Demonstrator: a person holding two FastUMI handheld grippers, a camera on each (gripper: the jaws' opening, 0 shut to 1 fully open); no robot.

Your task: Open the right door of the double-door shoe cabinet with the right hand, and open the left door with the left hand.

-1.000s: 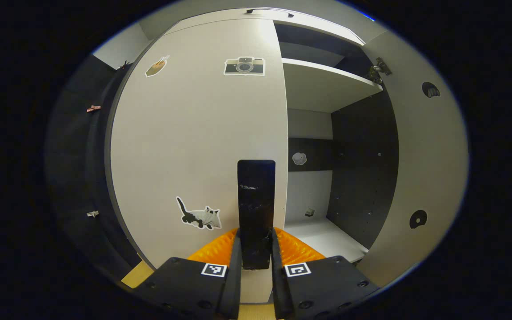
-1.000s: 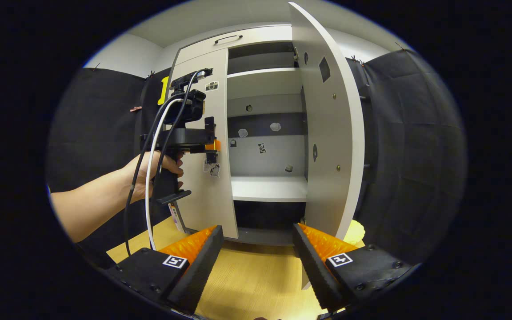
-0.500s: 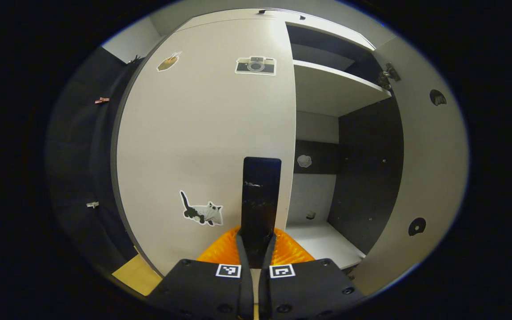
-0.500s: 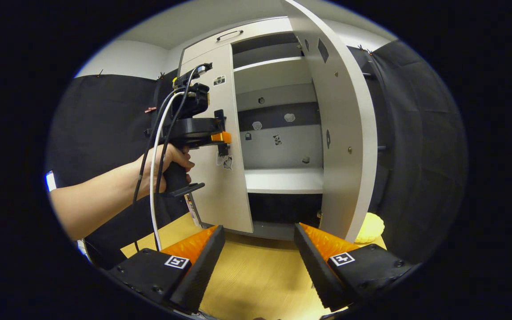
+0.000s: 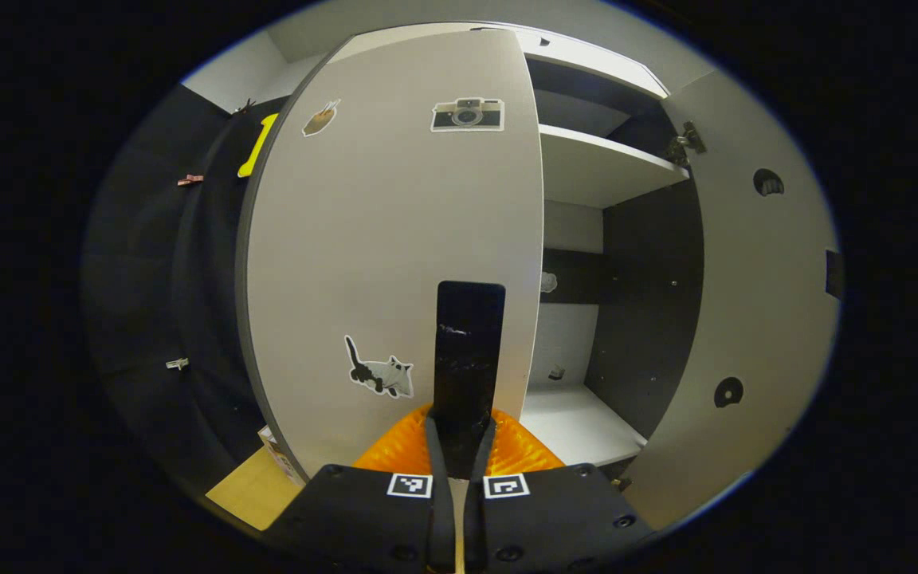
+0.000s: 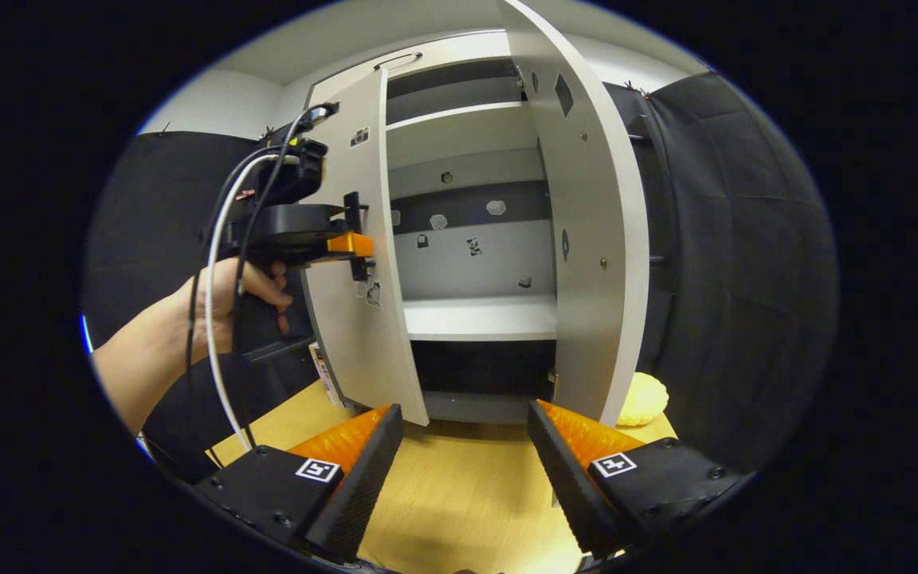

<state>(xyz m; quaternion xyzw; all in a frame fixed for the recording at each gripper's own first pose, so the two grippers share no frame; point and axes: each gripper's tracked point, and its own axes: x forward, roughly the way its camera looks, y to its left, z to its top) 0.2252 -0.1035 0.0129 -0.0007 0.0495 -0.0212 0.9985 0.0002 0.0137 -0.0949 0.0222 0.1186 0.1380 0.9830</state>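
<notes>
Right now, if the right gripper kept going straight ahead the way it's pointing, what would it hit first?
Probably nothing close. The right gripper is open and aimed at the gap between the left door and the right door. Past the wooden floor, the cabinet's lower shelf looks first in line, though depth is unclear.

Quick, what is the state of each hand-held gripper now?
Left hand-held gripper: closed on the left door handle.
Right hand-held gripper: open, holding nothing.

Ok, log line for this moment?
right door: open | left door: ajar | left tongs: shut on handle | right tongs: open, empty
</notes>
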